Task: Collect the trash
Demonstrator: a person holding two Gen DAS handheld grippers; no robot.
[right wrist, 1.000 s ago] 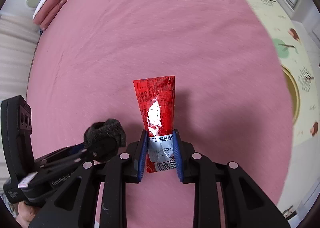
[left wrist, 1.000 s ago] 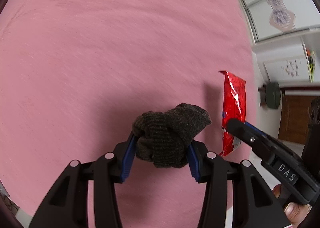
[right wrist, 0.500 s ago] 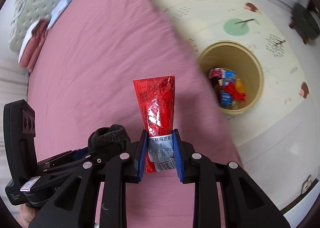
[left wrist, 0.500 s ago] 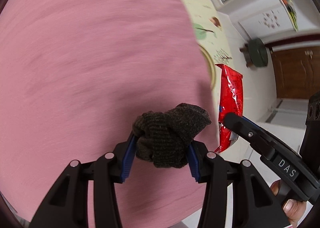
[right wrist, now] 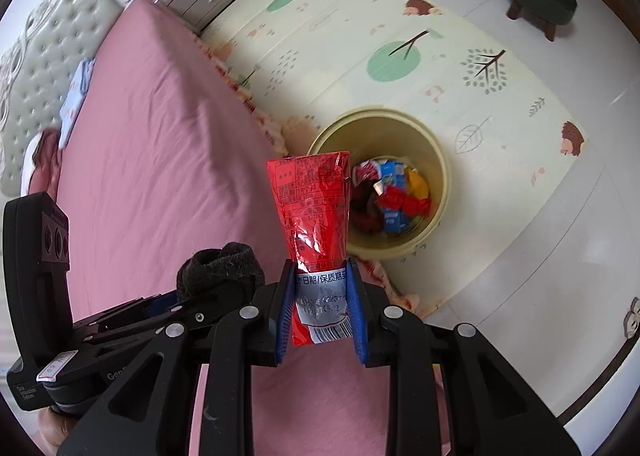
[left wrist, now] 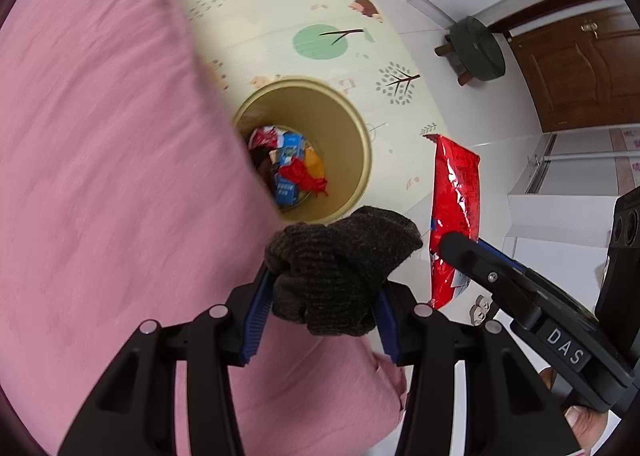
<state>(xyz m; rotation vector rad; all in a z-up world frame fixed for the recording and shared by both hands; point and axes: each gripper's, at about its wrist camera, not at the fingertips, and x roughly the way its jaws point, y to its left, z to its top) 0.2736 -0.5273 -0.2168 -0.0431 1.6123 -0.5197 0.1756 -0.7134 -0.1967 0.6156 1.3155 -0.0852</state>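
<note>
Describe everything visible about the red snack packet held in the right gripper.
The red snack packet is a glossy, crinkled foil pouch, narrow and elongated, with dark printed text panels on its upper part and a pale label with date digits and a barcode near its lower end. It stands upright along the right gripper, whose blue-padded fingers clamp that lower end from both sides. Nothing else touches it. It is held in the air near the edge of the pink bed, with the open yellow bin just beyond it.
</note>
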